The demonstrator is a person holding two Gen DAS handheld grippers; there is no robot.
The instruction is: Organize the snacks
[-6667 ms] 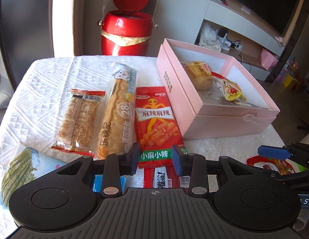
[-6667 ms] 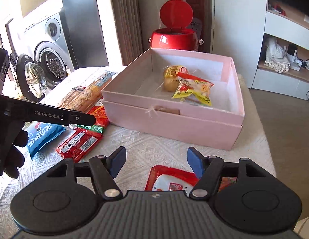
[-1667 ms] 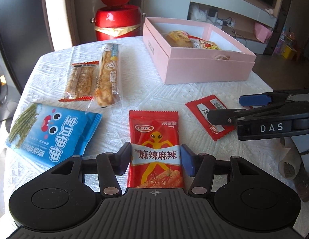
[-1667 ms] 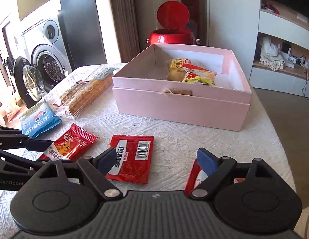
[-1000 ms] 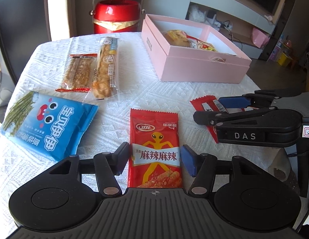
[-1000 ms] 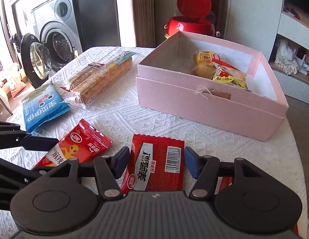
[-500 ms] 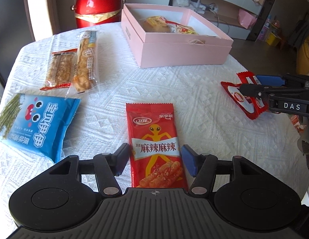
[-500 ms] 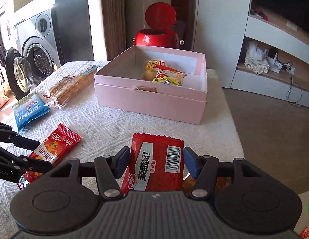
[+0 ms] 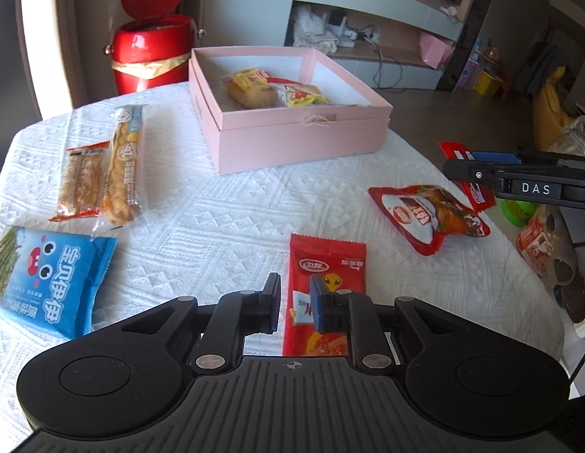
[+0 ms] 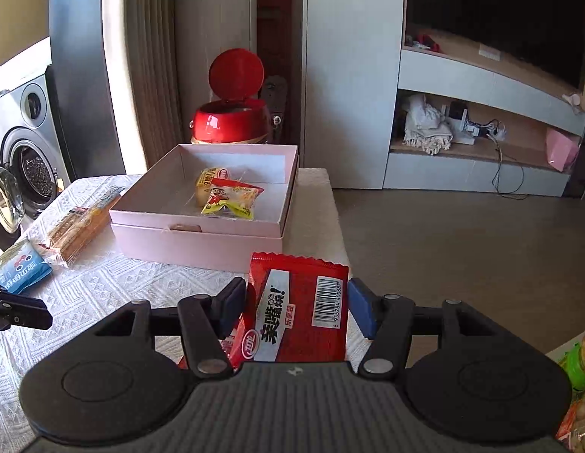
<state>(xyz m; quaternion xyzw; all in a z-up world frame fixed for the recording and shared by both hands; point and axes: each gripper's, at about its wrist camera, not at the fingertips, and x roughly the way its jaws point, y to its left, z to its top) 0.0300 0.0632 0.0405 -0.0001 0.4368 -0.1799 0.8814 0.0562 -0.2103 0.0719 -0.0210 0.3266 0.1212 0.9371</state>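
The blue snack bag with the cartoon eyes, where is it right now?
In the left wrist view the blue snack bag lies flat at the table's left edge, just in front of the two long clear-wrapped snacks.

The right gripper [image 10: 297,304] clamps a flat red foil snack packet [image 10: 298,311] above the white tablecloth [image 10: 114,287], before the open pink cardboard box [image 10: 201,241].

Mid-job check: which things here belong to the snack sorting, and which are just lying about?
Job: pink box, barcode packet in right gripper, orange-figure packet, blue packet, biscuit pack, long bread pack, red pouch.
Lying about: red bin, washing machine, shelf clutter.
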